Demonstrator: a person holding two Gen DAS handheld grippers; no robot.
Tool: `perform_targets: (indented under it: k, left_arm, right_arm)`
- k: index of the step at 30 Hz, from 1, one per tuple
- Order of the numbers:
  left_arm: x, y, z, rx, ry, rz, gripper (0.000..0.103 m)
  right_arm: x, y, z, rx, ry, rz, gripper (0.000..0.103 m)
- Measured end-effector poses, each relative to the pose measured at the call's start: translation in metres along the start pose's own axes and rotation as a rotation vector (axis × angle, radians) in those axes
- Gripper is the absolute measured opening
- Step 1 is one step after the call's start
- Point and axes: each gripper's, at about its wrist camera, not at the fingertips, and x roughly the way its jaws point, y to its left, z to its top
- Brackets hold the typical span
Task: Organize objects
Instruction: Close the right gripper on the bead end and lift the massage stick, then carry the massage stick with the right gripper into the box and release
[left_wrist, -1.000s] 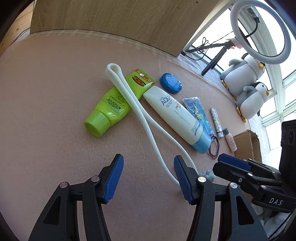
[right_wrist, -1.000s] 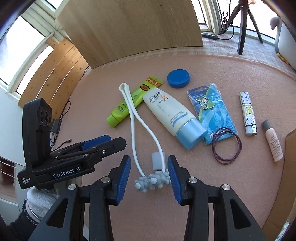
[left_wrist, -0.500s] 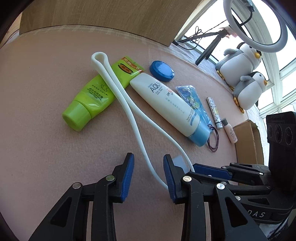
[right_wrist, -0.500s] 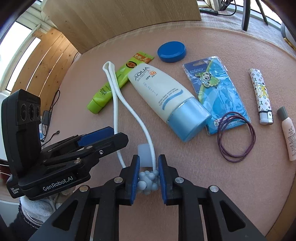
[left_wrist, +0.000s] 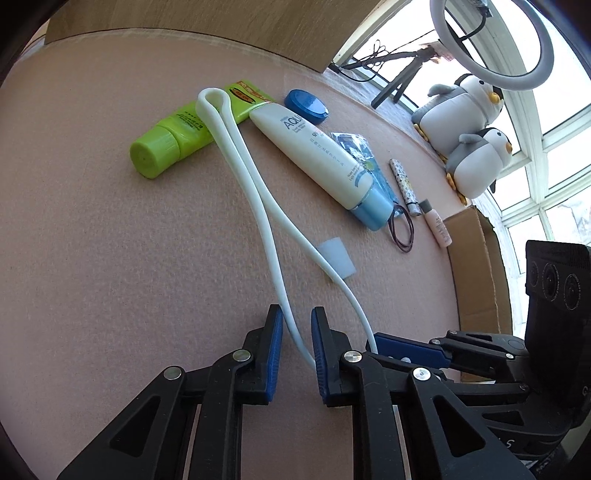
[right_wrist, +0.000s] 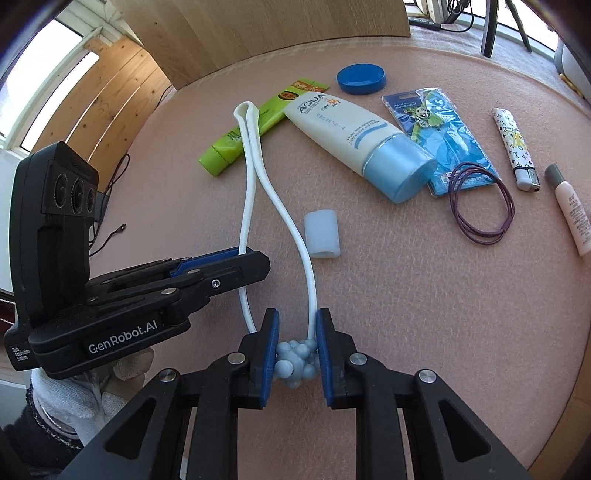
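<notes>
Left wrist view: my left gripper (left_wrist: 297, 345) had clamped one strand of the white strap (left_wrist: 258, 184), which ran toward eleven o'clock across the pink mat (left_wrist: 110, 240) to its loop on the green tube (left_wrist: 166, 140). Right wrist view: my right gripper (right_wrist: 295, 356) pinched the strap's knobbly blue-grey charm (right_wrist: 295, 360), pads pressed on it; a clear sleeve (right_wrist: 321, 233) lay just beside the strand at one o'clock.

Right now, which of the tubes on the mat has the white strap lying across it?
The green tube with the lime cap: the white strap loops over it. The white AQUA tube with the blue cap lies clear of the strap.
</notes>
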Motion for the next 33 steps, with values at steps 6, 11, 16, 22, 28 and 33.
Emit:
perform_targets:
  k: [6,11,16,22,28,33]
  left_arm:
    - [-0.007,-0.01,-0.015,0.027,-0.006,0.006,0.017]
    - [-0.018,-0.031,-0.016,0.066,-0.031,-0.012,0.017]
    - [-0.025,-0.061,-0.012,0.11,-0.048,-0.044,0.017]
    - [-0.018,-0.11,-0.003,0.176,-0.048,-0.097,0.017]
    - [-0.002,-0.171,0.004,0.255,-0.03,-0.18,0.017]
    - [0.023,-0.236,0.003,0.331,-0.005,-0.239,0.017]
  right_arm:
    - [-0.001,0.007,-0.026,0.009,-0.012,0.021,0.019]
    - [-0.012,0.006,-0.039,0.029,-0.039,0.012,0.019]
    - [-0.036,-0.002,-0.049,0.058,-0.089,0.014,0.018]
    - [-0.076,-0.024,-0.062,0.111,-0.162,-0.001,0.018]
    - [-0.117,-0.052,-0.07,0.175,-0.236,-0.048,0.018]
    - [-0.151,-0.085,-0.083,0.239,-0.298,-0.101,0.018]
